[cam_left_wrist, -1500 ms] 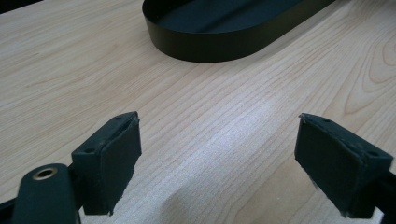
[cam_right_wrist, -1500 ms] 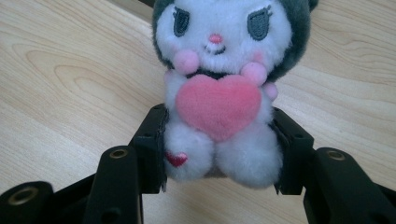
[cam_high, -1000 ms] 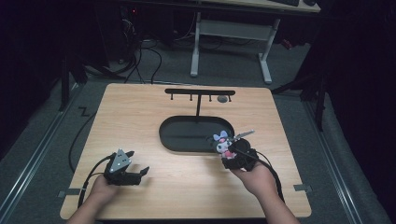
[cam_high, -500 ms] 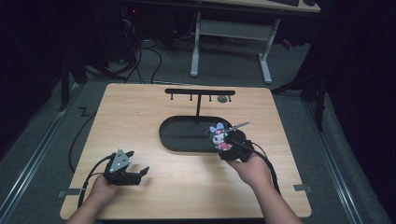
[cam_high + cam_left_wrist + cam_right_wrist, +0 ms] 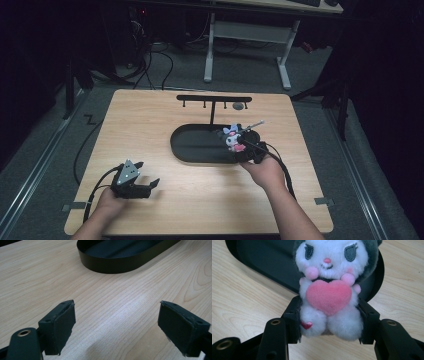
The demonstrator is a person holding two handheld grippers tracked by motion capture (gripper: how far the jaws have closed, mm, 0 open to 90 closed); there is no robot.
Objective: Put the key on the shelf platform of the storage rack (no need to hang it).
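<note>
The right gripper (image 5: 329, 322) has its jaws closed on the lower body of a small plush toy (image 5: 329, 290), one jaw on each side of its white legs, so the toy sits upright between them with its face and pink heart toward the camera. In the high view the plush toy (image 5: 233, 137) is held above the right end of the black oval tray (image 5: 200, 145), near the right edge of the table (image 5: 150, 120); I cannot tell if it touches the tray rim. I judge the toy to be very light and soft: the pile bulges a little around the jaws, so it gives under pressure and will not break, but it can bend or turn if it is held only by an ear or the head. The low, wide grip on the body seems the safest place (the heart on the front is stitched on and too flat to pinch). A thin stick or cord rises from the top of the toy; its nature is not clear. The left gripper (image 5: 131, 182) rests near the front left corner of the table, and its jaws stand wide apart, with bare wood between them.
</note>
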